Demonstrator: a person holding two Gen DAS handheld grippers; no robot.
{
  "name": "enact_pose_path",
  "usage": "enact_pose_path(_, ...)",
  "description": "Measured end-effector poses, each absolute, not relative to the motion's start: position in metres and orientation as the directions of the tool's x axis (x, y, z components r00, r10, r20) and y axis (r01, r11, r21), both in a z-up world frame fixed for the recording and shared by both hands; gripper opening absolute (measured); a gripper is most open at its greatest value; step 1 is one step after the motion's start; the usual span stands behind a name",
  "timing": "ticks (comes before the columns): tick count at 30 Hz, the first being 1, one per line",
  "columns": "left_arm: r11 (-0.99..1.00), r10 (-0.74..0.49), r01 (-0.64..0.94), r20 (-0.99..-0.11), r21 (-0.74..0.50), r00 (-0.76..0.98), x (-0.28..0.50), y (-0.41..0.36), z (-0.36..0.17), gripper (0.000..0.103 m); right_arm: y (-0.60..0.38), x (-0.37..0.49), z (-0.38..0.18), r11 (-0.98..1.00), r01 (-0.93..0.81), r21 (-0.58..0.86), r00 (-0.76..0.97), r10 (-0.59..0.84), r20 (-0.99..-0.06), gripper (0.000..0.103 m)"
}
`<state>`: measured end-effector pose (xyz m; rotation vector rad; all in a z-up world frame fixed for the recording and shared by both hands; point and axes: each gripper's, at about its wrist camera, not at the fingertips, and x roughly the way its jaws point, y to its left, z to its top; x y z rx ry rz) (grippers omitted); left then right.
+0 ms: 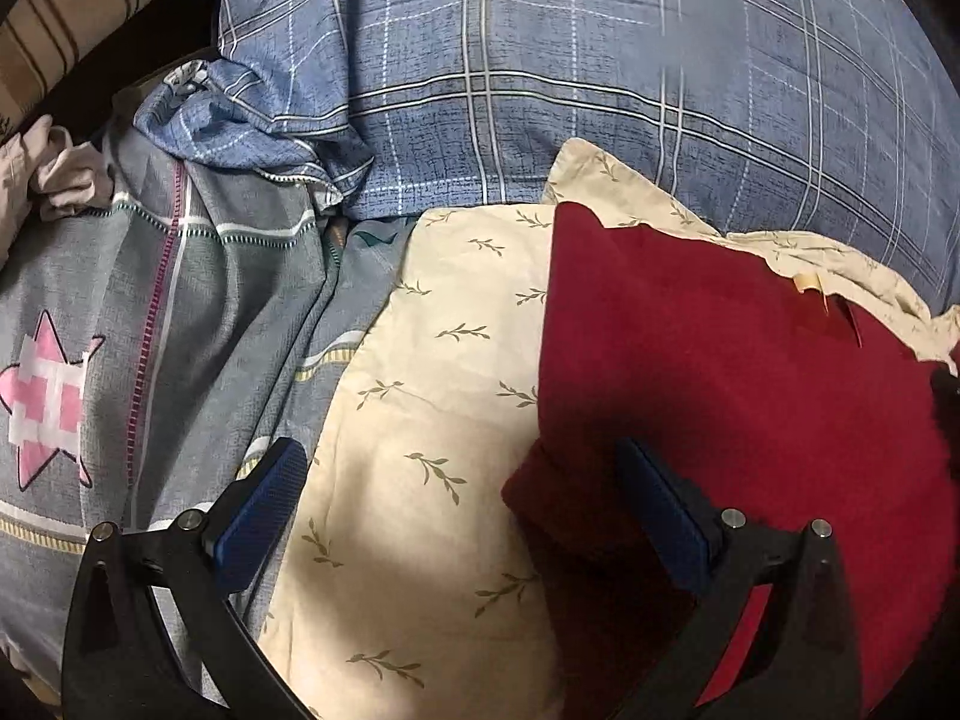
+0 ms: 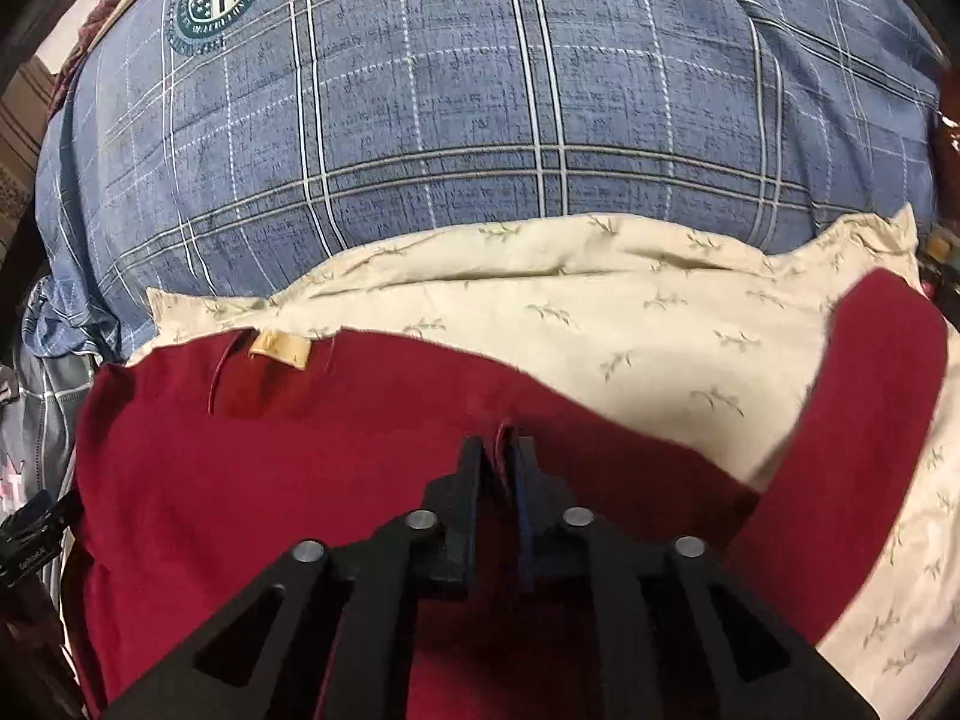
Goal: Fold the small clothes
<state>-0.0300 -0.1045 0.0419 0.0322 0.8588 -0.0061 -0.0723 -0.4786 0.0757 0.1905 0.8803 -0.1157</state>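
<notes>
A dark red garment (image 1: 720, 372) lies on a cream leaf-print cloth (image 1: 420, 420) on the bed. My left gripper (image 1: 462, 480) is open, its right finger over the garment's left edge and its left finger over the grey bedding. In the right wrist view the red garment (image 2: 270, 480) fills the foreground, with a tan label (image 2: 280, 350) at its neck and a sleeve (image 2: 858, 420) stretched out to the right. My right gripper (image 2: 501, 450) is shut on a pinch of the red garment's upper edge.
A big blue plaid pillow (image 1: 600, 90) (image 2: 480, 120) lies behind the cream cloth (image 2: 600, 312). Grey bedding with a pink star (image 1: 48, 396) lies at the left, with crumpled blue cloth (image 1: 240, 120) behind it.
</notes>
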Motion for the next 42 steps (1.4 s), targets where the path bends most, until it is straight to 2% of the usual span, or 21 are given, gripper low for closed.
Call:
enact_pose_path(2, 0.999, 0.016, 0.010, -0.755, 0.030, 0.655, -0.030, -0.103, 0.043, 0.103, -0.473, -0.084, 0.089, 0.974, 0.179, 0.138, 0.679, -0.021, -0.734, 0.034)
enact_pose_path(4, 1.000, 0.027, -0.006, -0.761, 0.030, 0.648, -0.028, -0.100, 0.042, 0.103, -0.458, -0.086, 0.100, 0.973, 0.125, 0.194, 0.713, 0.048, -0.700, 0.035)
enact_pose_path(7, 0.999, 0.037, -0.016, -0.770, 0.035, 0.637, -0.027, -0.098, 0.039, 0.103, -0.406, -0.070, 0.105, 0.959, -0.074, 0.275, 0.677, 0.251, -0.692, 0.035)
enact_pose_path(11, 0.999, 0.031, -0.011, -0.770, 0.032, 0.638, -0.026, -0.097, 0.039, 0.103, -0.332, -0.032, 0.094, 0.929, -0.266, 0.257, 0.609, 0.369, -0.703, 0.037)
enact_pose_path(13, 1.000, 0.023, -0.012, -0.774, 0.020, 0.633, -0.025, -0.095, 0.038, 0.103, -0.300, -0.010, 0.084, 0.924, -0.322, 0.205, 0.580, 0.364, -0.729, 0.047)
enact_pose_path(15, 1.000, 0.014, -0.015, -0.780, 0.006, 0.625, -0.023, -0.093, 0.036, 0.103, -0.279, 0.007, 0.075, 0.908, -0.385, 0.164, 0.546, 0.368, -0.752, 0.066)
enact_pose_path(16, 1.000, 0.010, -0.013, -0.783, 0.002, 0.621, -0.022, -0.092, 0.035, 0.103, -0.268, 0.018, 0.066, 0.892, -0.431, 0.140, 0.506, 0.367, -0.780, 0.067)
enact_pose_path(19, 1.000, 0.004, -0.015, -0.786, -0.006, 0.618, -0.021, -0.091, 0.035, 0.103, -0.253, 0.029, 0.043, 0.872, -0.483, 0.085, 0.454, 0.332, -0.827, 0.060)
enact_pose_path(20, 1.000, 0.002, -0.015, -0.787, -0.010, 0.617, -0.020, -0.091, 0.035, 0.103, -0.253, 0.028, 0.042, 0.869, -0.488, 0.087, 0.460, 0.340, -0.820, 0.039)
enact_pose_path(21, 1.000, -0.004, -0.018, -0.789, -0.019, 0.614, -0.019, -0.090, 0.034, 0.103, -0.254, 0.027, 0.044, 0.862, -0.496, 0.109, 0.455, 0.364, -0.813, 0.012)
enact_pose_path(22, 0.999, -0.009, -0.019, -0.791, -0.027, 0.611, -0.018, -0.088, 0.034, 0.103, -0.255, 0.025, 0.048, 0.859, -0.498, 0.115, 0.455, 0.372, -0.809, 0.005)
enact_pose_path(23, 0.999, -0.015, -0.023, -0.793, -0.036, 0.609, -0.018, -0.087, 0.034, 0.103, -0.256, 0.023, 0.051, 0.860, -0.499, 0.105, 0.466, 0.369, -0.804, 0.004)
enact_pose_path(28, 0.999, -0.002, -0.033, -0.790, -0.028, 0.613, -0.016, -0.090, 0.033, 0.103, -0.260, 0.030, 0.046, 0.914, -0.404, 0.022, 0.542, 0.259, -0.800, 0.003)
enact_pose_path(31, 0.999, 0.002, -0.030, -0.787, -0.020, 0.617, -0.016, -0.090, 0.033, 0.103, -0.263, 0.028, 0.046, 0.926, -0.371, 0.063, 0.552, 0.275, -0.787, 0.004)
enact_pose_path(34, 0.999, -0.005, -0.033, -0.789, -0.032, 0.615, -0.017, -0.087, 0.034, 0.103, -0.276, 0.010, 0.065, 0.928, -0.355, 0.117, 0.558, 0.310, -0.770, 0.016)
enact_pose_path(36, 0.999, 0.000, -0.035, -0.787, -0.028, 0.617, -0.018, -0.088, 0.035, 0.103, -0.285, -0.008, 0.075, 0.928, -0.357, 0.107, 0.573, 0.308, -0.760, 0.043)
enact_pose_path(37, 0.999, 0.005, -0.034, -0.786, -0.020, 0.619, -0.018, -0.089, 0.035, 0.103, -0.289, -0.020, 0.077, 0.927, -0.361, 0.098, 0.577, 0.305, -0.757, 0.046)
enact_pose_path(42, 1.000, 0.015, -0.031, -0.778, -0.006, 0.629, -0.024, -0.093, 0.038, 0.103, -0.303, -0.053, 0.062, 0.933, -0.346, 0.098, 0.560, 0.289, -0.776, 0.045)
